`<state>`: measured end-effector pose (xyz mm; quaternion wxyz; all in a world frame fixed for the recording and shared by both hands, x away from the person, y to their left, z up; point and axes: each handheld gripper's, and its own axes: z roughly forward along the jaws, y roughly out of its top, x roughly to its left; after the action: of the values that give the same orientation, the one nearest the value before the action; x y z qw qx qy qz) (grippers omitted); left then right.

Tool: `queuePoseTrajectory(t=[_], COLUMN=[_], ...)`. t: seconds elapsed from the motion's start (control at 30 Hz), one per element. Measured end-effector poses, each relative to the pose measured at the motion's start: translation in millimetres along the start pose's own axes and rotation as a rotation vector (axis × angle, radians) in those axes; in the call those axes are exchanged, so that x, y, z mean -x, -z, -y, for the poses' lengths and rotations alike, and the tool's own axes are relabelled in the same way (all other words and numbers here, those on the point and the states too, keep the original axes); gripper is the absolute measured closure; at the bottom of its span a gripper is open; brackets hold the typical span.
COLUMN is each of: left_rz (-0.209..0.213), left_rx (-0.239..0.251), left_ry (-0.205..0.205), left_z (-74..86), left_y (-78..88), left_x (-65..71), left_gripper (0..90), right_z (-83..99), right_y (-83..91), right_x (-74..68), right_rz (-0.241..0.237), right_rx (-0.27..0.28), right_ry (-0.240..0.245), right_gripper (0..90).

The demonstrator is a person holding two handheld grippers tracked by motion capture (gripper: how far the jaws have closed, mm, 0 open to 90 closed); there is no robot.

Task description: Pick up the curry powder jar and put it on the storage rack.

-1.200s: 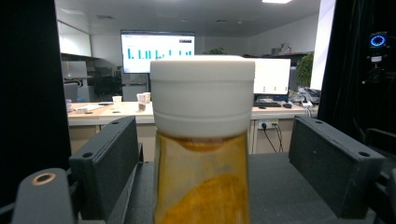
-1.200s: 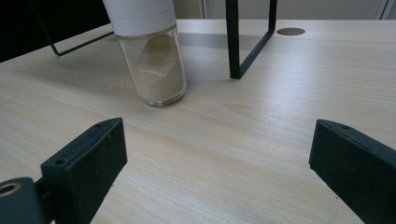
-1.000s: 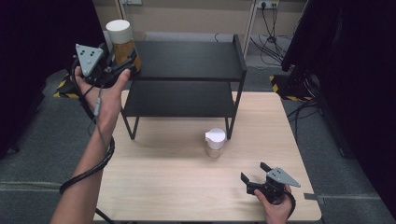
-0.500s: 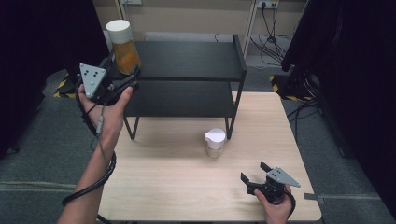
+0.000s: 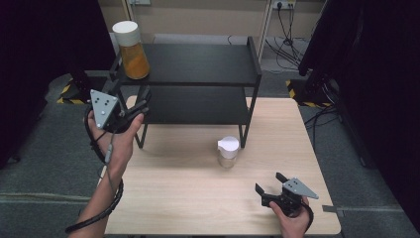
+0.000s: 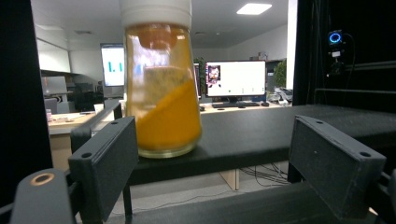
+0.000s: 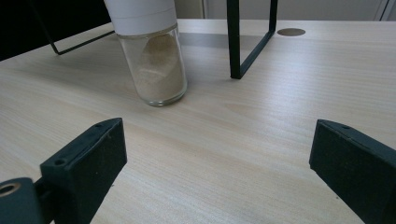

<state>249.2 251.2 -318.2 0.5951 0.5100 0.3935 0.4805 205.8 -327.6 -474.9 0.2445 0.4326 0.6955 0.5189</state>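
A tall jar of orange powder [image 5: 131, 49] with a white lid stands on the left end of the black rack's top shelf [image 5: 198, 62]. My left gripper [image 5: 130, 94] hangs open just in front of and below it, at the rack's left corner. In the left gripper view the orange jar [image 6: 163, 93] stands beyond the wide-apart jaws, with nothing between them. A small white-lidded jar of pale powder [image 5: 228, 151] sits on the table by the rack's right front leg. My right gripper [image 5: 269, 182] rests open near the front right; the small jar [image 7: 154, 60] lies ahead of it.
The two-tier black rack takes up the back half of the wooden table [image 5: 183, 198]; its lower shelf [image 5: 198, 104] is bare. A rack leg [image 7: 233, 37] stands right of the small jar. Dark curtains flank both sides, and cables lie on the floor behind.
My left hand has come down and back from the orange jar, which stays on the top shelf. The right gripper and the small jar have not moved.
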Motion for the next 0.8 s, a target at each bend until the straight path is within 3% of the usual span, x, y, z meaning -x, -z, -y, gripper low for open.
queuePoseTrajectory(t=[0.37, 0.8], left_rz=[0.027, 0.053], left_rx=[-0.012, -0.054], left_ry=[-0.005, -0.012], left_z=[27.2, 72.7], left_y=[18.0, 38.2], left_x=[1.8, 2.2], left_gripper=[15.0, 14.3], right_z=[0.3, -0.3], right_y=[0.1, -0.2], right_x=[0.0, -0.4], right_rz=[0.000, 0.001], right_rx=[0.001, -0.002], right_ry=[0.002, 0.006], right_gripper=[4.1, 4.1])
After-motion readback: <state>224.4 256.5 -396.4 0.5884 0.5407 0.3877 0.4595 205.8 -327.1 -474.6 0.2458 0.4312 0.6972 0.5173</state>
